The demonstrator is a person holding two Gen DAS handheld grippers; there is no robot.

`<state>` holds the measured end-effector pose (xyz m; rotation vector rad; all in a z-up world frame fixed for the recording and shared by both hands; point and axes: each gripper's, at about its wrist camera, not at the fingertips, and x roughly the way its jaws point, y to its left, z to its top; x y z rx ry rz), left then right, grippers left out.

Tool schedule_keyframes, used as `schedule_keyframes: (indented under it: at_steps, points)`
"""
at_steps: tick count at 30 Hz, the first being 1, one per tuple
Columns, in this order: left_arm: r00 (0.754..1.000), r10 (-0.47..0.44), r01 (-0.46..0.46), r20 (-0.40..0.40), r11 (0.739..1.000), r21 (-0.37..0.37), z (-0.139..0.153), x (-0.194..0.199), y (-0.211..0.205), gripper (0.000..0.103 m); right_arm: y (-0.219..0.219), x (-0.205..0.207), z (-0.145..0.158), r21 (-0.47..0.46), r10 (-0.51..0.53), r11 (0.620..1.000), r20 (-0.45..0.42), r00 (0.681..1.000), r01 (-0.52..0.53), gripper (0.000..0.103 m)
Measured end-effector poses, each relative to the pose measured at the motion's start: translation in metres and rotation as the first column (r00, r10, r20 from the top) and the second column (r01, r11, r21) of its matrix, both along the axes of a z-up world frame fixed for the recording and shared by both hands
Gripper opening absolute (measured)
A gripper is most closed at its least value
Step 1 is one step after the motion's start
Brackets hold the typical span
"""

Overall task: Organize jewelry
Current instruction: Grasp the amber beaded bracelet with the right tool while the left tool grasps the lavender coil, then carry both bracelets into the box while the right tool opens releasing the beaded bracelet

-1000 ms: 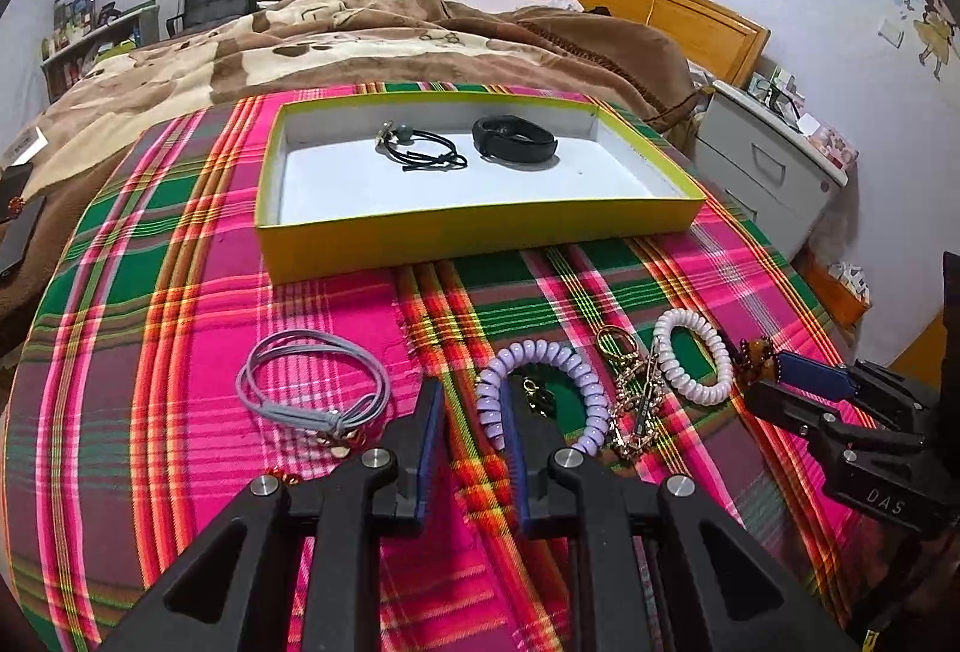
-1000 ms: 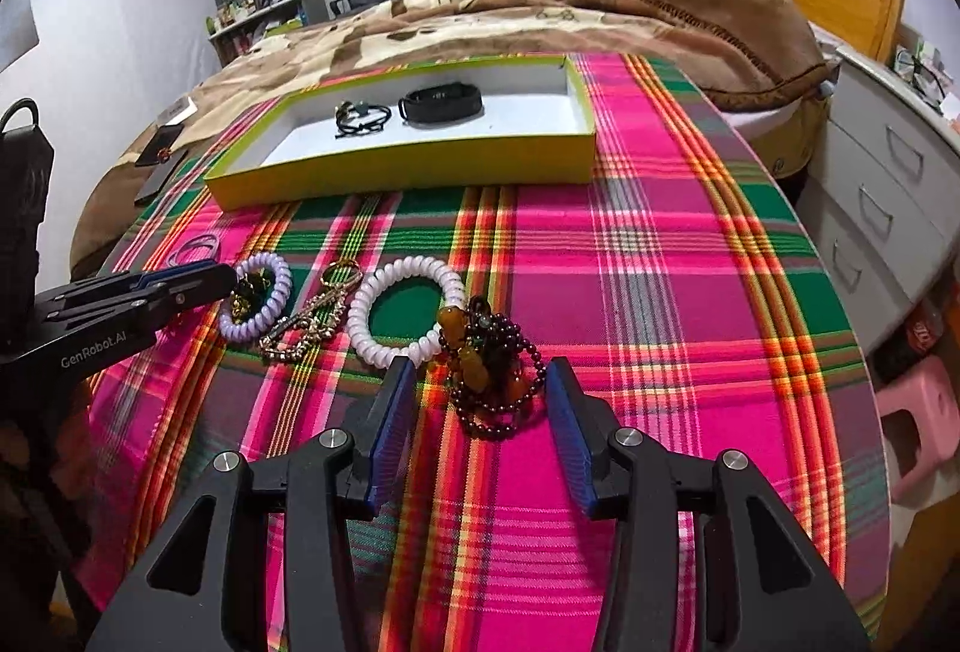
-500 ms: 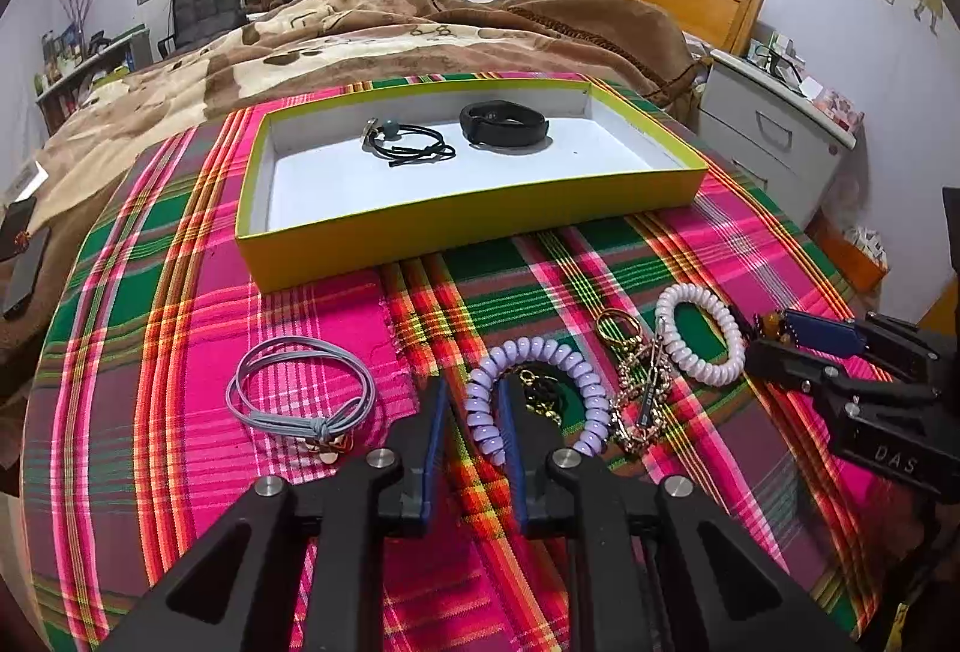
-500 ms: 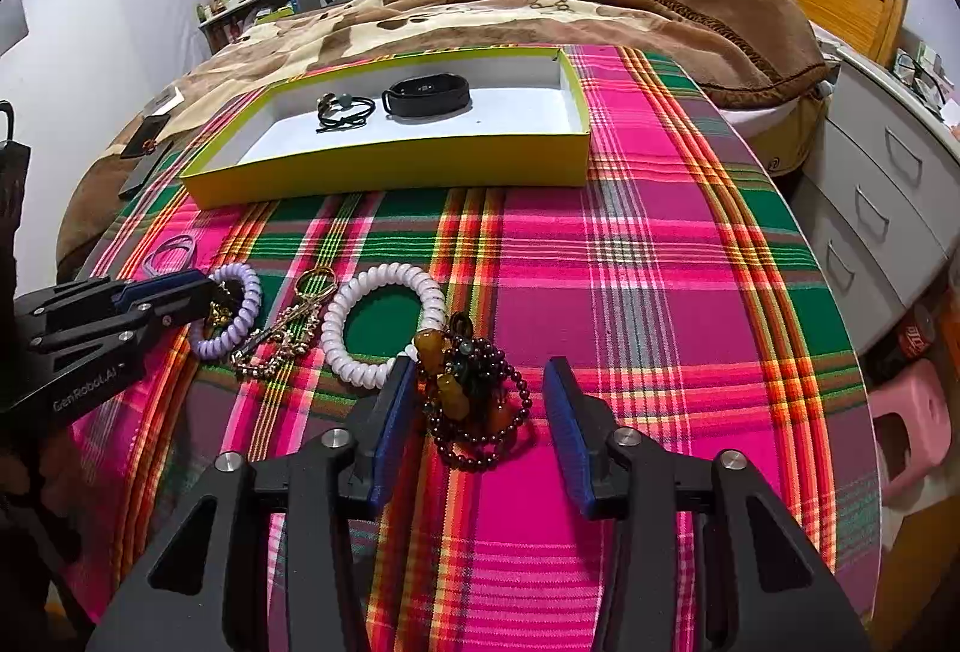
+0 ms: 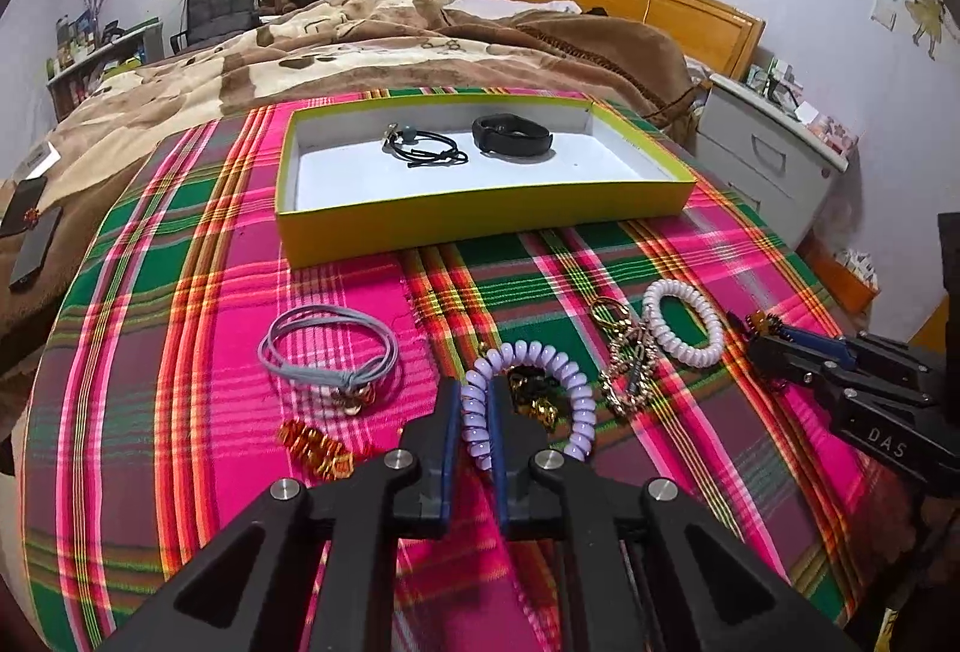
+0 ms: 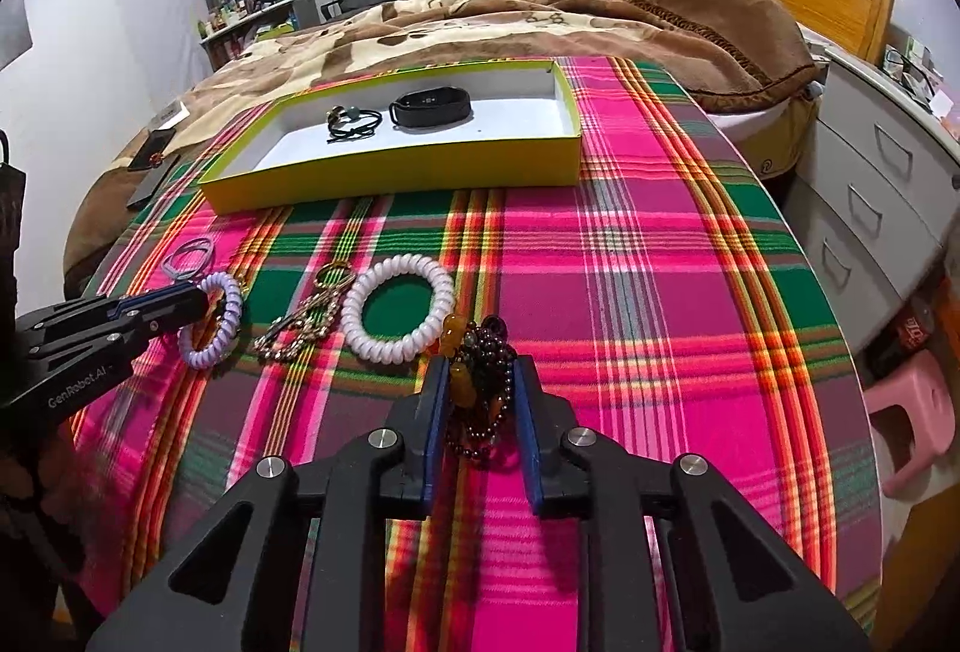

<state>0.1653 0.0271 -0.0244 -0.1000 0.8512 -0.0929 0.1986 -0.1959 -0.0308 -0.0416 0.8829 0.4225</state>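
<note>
plaid cloth (image 5: 540, 262) w/ jewelry spread along its near side. left gripper (image 5: 477, 412) has just been closing, jaws now clamped on near-left part of lilac coil bracelet (image 5: 576, 382), coil squeezed btwn the blue pads. right gripper (image 6: 480, 382) also just been closing; dark bead bracelet (image 6: 489, 388) w/ amber beads sits btwn its jaws, pads pressing it from both sides. white coil bracelet (image 6: 399, 316) lies on cloth just left of the beads, gold chain (image 6: 300, 325) btwn the two coils. grey cord bracelet (image 5: 327, 355) lies further left, small gold bits (image 5: 315, 448) near it. yellow box (image 5: 480, 220) sits farther back on cloth, holding black cord bracelet (image 5: 426, 150) and black band (image 5: 510, 141) side by side, apart, toward its far wall.
</note>
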Motion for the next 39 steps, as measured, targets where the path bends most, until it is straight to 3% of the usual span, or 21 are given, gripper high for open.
schedule_keyframes:
  at_steps: [15,27,39]
  points:
    - [0.997,0.001,0.003,0.081,0.998,-0.056,0.030,-0.044,0.003,0.009,-0.009,-0.038,0.029,0.058,-0.006,0.998,0.060,0.998,0.002,0.021]
    - [0.984,0.008,0.000,0.177,0.999,-0.049,0.067,-0.075,0.000,0.009,-0.004,-0.065,0.061,0.109,-0.001,0.994,0.155,0.988,-0.017,0.021]
    - [0.983,0.017,-0.008,0.185,0.999,-0.048,0.073,-0.070,0.006,0.009,0.001,-0.059,0.068,0.112,0.007,0.993,0.173,0.985,-0.026,0.021]
